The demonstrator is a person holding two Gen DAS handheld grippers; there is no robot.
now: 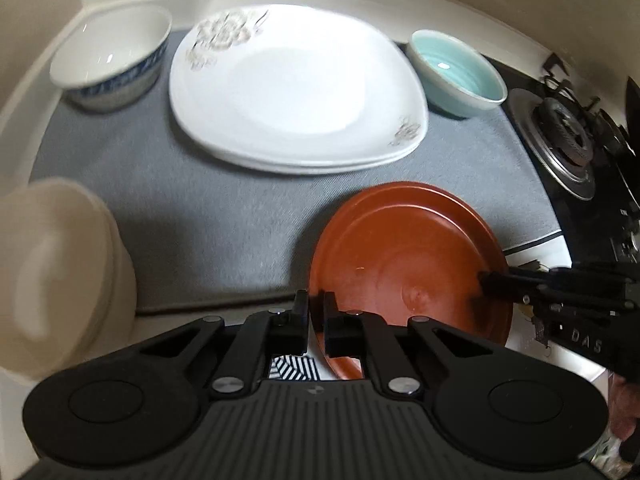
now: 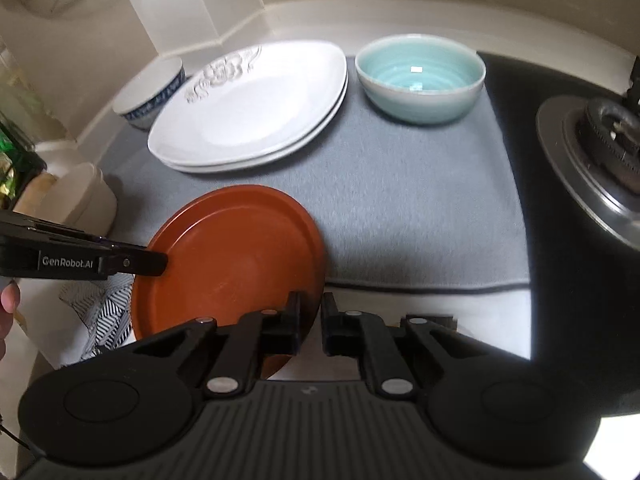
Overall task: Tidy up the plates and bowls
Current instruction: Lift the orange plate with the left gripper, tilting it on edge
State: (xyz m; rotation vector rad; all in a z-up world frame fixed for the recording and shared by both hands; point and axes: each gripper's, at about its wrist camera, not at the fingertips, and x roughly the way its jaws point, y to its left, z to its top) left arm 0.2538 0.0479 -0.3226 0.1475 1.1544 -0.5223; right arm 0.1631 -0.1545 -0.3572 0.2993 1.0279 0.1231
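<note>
My left tool, marked "GenRobot.AI", and my right tool, reading "DAS", each pinch the brown plate's rim at nine and three o'clock.

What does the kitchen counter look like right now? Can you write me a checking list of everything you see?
Surface: grey mat on a pale counter.
Job's things: two stacked white plates at the back; blue-patterned bowl to their left; teal bowl to their right; red-brown plate at the front edge.
Clutter: cream container at left; striped cloth under the red-brown plate.
Grippers: left gripper shut on the red-brown plate's left rim; right gripper shut on its right rim.
Cables: nothing seen.
Surroundings: gas burner on a black stove at right; cream wall behind.
</note>
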